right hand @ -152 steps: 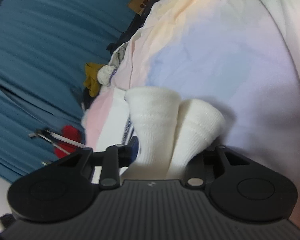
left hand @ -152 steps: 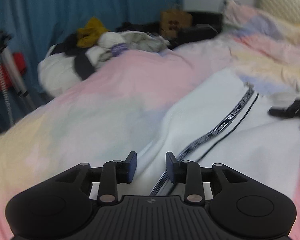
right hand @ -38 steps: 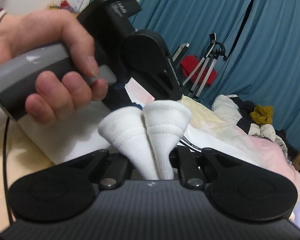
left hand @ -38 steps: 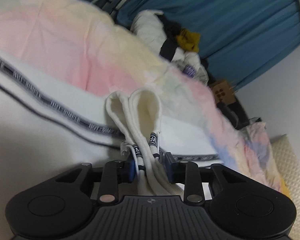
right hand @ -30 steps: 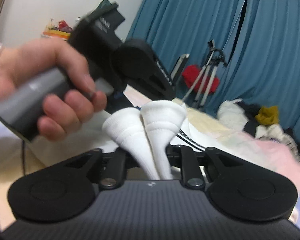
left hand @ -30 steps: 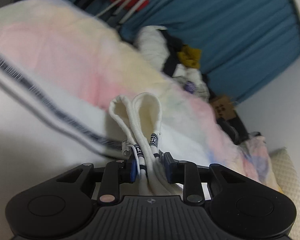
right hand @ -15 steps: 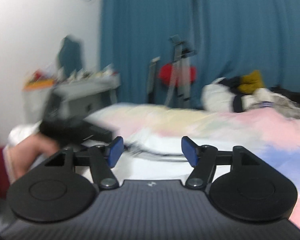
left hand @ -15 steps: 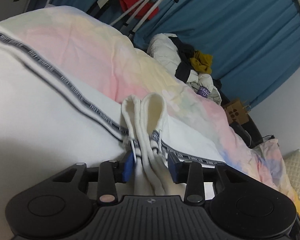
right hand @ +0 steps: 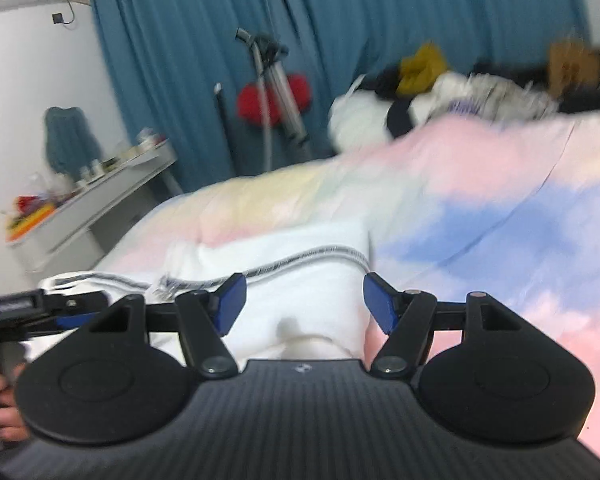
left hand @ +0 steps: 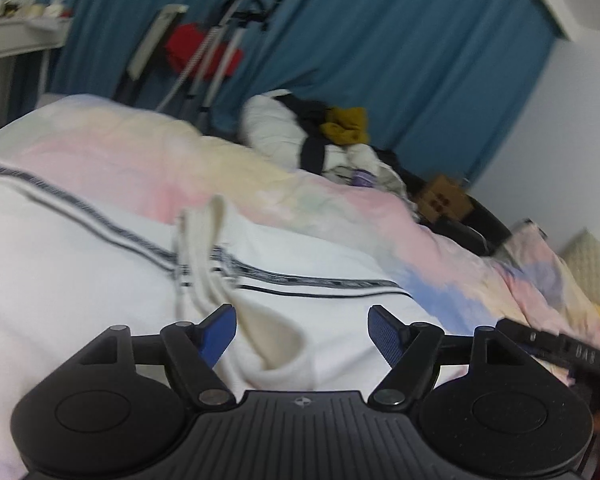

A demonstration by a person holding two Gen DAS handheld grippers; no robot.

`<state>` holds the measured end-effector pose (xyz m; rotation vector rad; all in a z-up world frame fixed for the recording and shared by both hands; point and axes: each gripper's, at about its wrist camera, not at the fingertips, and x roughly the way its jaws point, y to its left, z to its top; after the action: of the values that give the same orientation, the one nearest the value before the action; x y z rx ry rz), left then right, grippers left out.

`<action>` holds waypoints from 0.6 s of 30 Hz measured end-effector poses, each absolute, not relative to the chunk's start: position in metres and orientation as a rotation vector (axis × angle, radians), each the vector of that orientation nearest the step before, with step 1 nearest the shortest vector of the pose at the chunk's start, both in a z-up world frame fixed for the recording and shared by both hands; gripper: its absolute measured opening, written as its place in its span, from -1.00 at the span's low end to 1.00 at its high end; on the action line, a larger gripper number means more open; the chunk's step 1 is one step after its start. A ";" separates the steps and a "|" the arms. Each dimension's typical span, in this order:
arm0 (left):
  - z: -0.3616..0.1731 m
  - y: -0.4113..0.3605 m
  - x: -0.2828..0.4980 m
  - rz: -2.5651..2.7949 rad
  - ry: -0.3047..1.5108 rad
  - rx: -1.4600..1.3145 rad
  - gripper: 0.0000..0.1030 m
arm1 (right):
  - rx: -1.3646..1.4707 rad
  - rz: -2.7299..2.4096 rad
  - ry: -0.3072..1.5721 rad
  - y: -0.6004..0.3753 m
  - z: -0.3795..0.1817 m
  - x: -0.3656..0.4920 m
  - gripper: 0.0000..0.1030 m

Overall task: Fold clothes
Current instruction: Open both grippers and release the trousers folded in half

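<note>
We have two tongs. Our left tongs (left hand: 302, 332) are spreading wider right now. The cream cuff end (left hand: 204, 256) of the white clothes (left hand: 60, 280) sits between the blue pads (left hand: 219, 330), but the pads do not press on it. It looks like it is flopping down. Our right tongs (right hand: 300, 304) stand wide with nothing in them. They hover just over the white clothes (right hand: 300, 256).

The white clothes, with a dark stripe (left hand: 112, 232) running along them, lie on the bed with the pink, yellow and blue cover (right hand: 480, 184).

What could go wrong? We think the loose cuff could fall crooked, because nothing holds it now. Then the fold would be messy. The cloth could also catch on a pad as we pull away, and that would tug the fold open. The two tongs are close together, so they might bump.

Now we count. We see one white piece of clothing being folded, though the blur makes it hard to be sure. We see one pile of other clothes (left hand: 320, 136) at the far side of the bed. There is one brown box (left hand: 444, 200), one red thing (right hand: 272, 100) by the blue curtain (right hand: 380, 20), and one shelf (right hand: 100, 188) at the side.
</note>
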<state>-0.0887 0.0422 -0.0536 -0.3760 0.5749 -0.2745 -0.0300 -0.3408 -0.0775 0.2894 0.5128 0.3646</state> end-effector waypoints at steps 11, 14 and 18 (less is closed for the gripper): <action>-0.076 0.014 -0.080 -0.240 0.636 -0.167 0.42 | -0.016 0.439 0.692 -0.322 -0.101 -0.034 0.32; -0.081 0.014 -0.076 -0.229 0.653 -0.158 0.40 | -0.082 0.474 0.724 -0.306 -0.108 -0.031 0.30; -0.081 0.018 -0.071 -0.194 0.668 -0.150 0.40 | -0.080 0.367 0.764 -0.290 -0.123 -0.016 0.30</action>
<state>-0.0710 0.0181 -0.0809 -0.1503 0.6684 -0.1937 -0.0155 -0.2903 -0.1233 -0.0801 0.7635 0.3669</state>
